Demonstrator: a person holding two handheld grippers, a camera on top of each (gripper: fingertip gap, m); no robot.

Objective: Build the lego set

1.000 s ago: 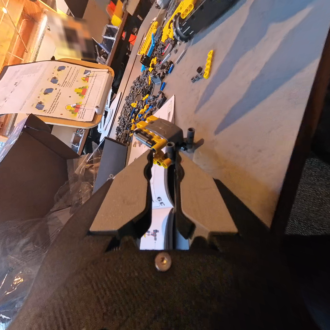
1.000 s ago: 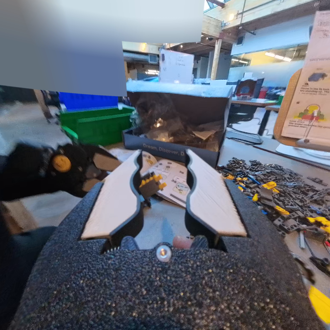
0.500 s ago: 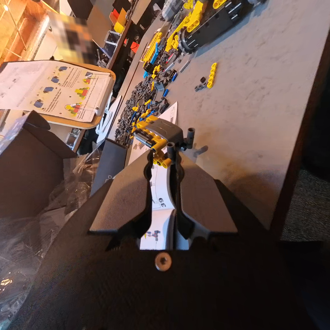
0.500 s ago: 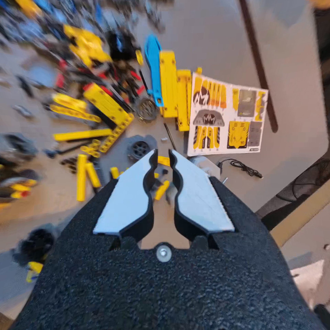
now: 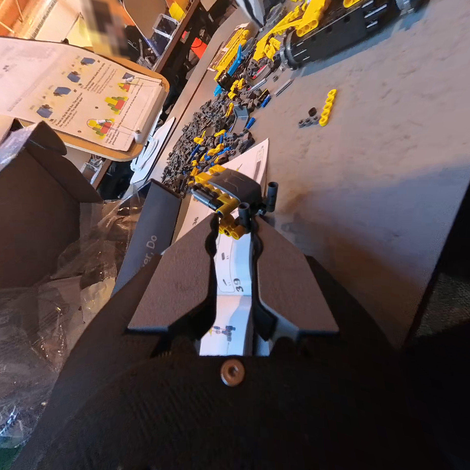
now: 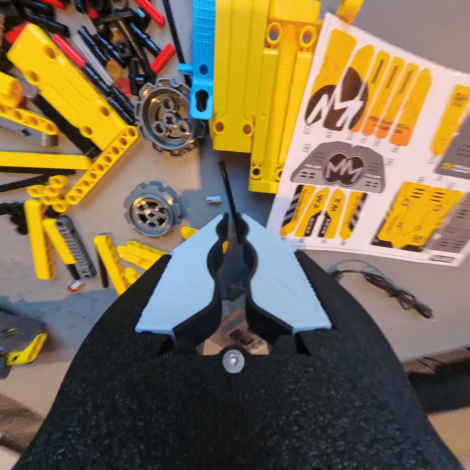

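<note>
The left gripper [image 5: 232, 223] is pinching a small yellow-and-grey brick assembly [image 5: 229, 193] by its lower yellow end, its jaws drawn in close on it. The assembly is sticking out beyond the fingertips, its grey curved panel facing up and two dark grey pins standing just to the right of the tips. Under the jaws an open instruction booklet [image 5: 232, 287] is lying on the grey table [image 5: 356, 178]. Ahead and slightly left of the tips a heap of small dark, yellow and blue parts [image 5: 211, 142] is spreading out; farther ahead to the right, a short yellow beam [image 5: 328, 108] is lying well apart from everything else. A dark cardboard box [image 5: 40, 216] is sitting off to the left of the jaws.

The right gripper [image 6: 232, 220] is pointing down at the table, its jaws nearly pressed together around a thin black axle [image 6: 229, 193] — whether they are truly gripping it or only framing it, I cannot tell. The axle's long axis is running almost straight ahead from the tips, tilting slightly left at its far end. A grey toothed wheel [image 6: 152, 208] is lying just left of the tips, a sticker sheet [image 6: 368, 142] to the right, and long yellow panels [image 6: 254, 89] ahead — the right gripper is clearly the nearer one to the axle.
</note>
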